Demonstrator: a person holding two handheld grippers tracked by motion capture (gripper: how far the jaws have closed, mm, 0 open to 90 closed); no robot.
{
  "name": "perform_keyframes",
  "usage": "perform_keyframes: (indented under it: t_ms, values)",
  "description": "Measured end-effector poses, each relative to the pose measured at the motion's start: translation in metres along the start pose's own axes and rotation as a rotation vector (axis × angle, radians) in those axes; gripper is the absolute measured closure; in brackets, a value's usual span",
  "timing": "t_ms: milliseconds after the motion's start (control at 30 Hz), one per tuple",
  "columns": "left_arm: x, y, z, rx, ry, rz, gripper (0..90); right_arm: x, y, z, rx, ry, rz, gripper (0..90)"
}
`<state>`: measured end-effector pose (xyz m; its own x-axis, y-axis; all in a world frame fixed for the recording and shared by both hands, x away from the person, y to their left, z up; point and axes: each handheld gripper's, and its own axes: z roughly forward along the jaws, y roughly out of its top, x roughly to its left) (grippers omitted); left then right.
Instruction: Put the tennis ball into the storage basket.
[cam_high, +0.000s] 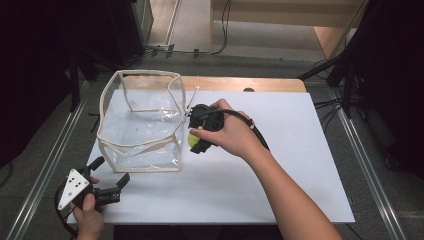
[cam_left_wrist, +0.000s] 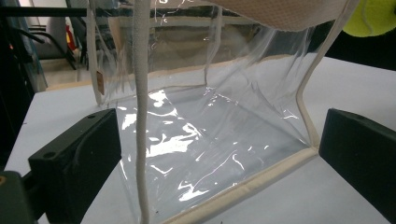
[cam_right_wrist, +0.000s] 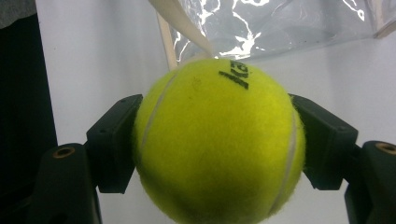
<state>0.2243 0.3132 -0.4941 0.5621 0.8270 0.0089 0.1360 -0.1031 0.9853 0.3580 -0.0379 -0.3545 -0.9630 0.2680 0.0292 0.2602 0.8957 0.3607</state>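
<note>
A clear plastic bag (cam_high: 140, 120) with beige trim stands open-topped on the white table (cam_high: 280, 170). My right gripper (cam_high: 196, 142) is shut on a yellow-green tennis ball (cam_high: 193, 137) and holds it just off the bag's right side, near the upper rim. In the right gripper view the ball (cam_right_wrist: 217, 140) sits squeezed between both black jaws, with the bag (cam_right_wrist: 280, 28) behind it. My left gripper (cam_high: 111, 171) rests open at the table's front left, pointing at the bag's near corner. Its view shows the bag (cam_left_wrist: 205, 135) close ahead between wide jaws and the ball (cam_left_wrist: 371, 18) at top right.
A wooden table edge (cam_high: 240, 82) shows beyond the white sheet. Metal rails (cam_high: 45, 170) run along both sides of the table. Cables (cam_high: 330, 107) lie on the floor at the right. The white surface stretches right of and in front of the bag.
</note>
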Motion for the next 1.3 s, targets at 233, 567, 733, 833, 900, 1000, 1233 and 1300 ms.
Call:
perform_keyframes:
  t_ms: [233, 567, 733, 833, 900, 1000, 1233, 1300]
  values:
    - [0.0, 0.0, 0.0, -0.001, 0.0, -0.001, 0.0, 0.0, 0.003, -0.006, 0.002, -0.003, -0.004, 23.1]
    - [0.0, 0.0, 0.0, 0.001, -0.001, 0.0, 0.0, 0.0, 0.007, -0.014, 0.005, -0.004, -0.001, 23.1]
    - [0.0, 0.0, 0.0, 0.0, -0.001, 0.001, 0.0, -0.001, 0.009, -0.018, 0.009, -0.002, -0.005, 23.1]
    - [0.0, 0.0, 0.0, -0.001, -0.001, 0.001, 0.0, -0.001, 0.011, -0.02, 0.012, 0.0, -0.007, 23.1]
    - [0.0, 0.0, 0.0, -0.001, -0.001, 0.0, 0.0, -0.001, 0.012, -0.021, 0.014, -0.001, -0.005, 23.1]
    - [0.0, 0.0, 0.0, -0.001, -0.002, 0.0, 0.0, -0.001, 0.013, -0.023, 0.015, 0.002, -0.012, 23.2]
    - [0.0, 0.0, 0.0, -0.001, -0.001, -0.001, 0.0, -0.002, 0.017, -0.026, 0.016, 0.012, -0.011, 23.3]
    - [0.0, 0.0, 0.0, -0.001, -0.001, -0.002, 0.0, -0.002, 0.019, -0.028, 0.017, 0.011, -0.013, 23.3]
